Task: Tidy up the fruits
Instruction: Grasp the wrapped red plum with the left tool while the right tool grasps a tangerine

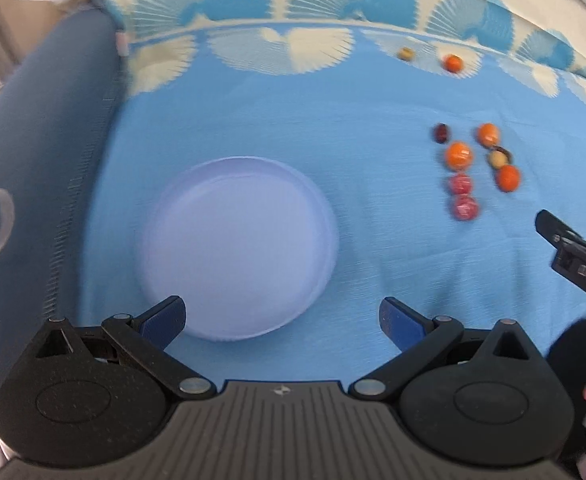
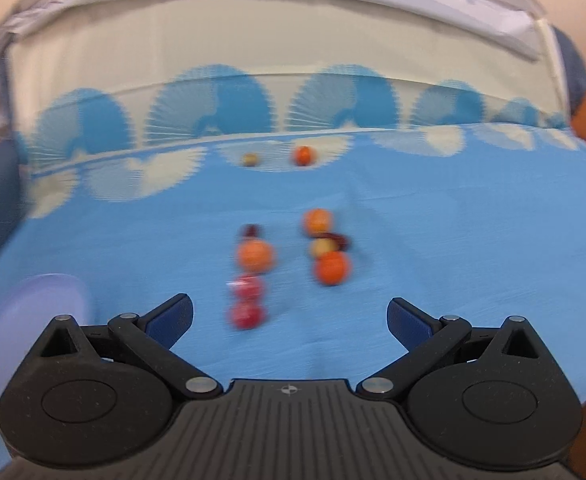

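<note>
From your left wrist, "045" reads on the right gripper; your left gripper gapes wide, empty, over the pale plate, fruits clustered well right. From your right wrist, the right gripper is spread, empty, just short of the blurred fruits on the blue cloth.

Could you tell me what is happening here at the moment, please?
A person holds a gripper in each hand over a blue cloth. The left gripper hovers open by an empty plate. The right gripper is open just short of a cluster of small fruits. Nothing is grasped yet.
</note>
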A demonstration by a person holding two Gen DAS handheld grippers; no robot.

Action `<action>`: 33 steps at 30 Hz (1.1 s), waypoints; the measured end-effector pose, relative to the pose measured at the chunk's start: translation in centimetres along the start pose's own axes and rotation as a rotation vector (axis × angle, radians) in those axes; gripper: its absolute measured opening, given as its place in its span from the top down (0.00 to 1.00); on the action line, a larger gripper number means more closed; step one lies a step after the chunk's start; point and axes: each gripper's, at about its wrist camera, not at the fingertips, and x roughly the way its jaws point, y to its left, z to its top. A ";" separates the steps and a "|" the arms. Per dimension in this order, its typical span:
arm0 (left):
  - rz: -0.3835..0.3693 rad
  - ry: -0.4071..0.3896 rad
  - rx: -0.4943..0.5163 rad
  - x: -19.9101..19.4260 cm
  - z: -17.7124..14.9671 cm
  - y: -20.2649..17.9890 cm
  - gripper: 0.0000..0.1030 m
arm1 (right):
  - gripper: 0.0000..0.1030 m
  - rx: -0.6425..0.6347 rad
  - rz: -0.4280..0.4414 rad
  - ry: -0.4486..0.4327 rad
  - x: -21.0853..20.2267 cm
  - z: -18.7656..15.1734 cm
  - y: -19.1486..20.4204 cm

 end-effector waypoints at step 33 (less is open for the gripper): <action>-0.267 -0.017 0.293 15.9 7.9 -17.1 0.66 | 0.52 -0.106 -0.002 0.038 16.8 0.4 -6.0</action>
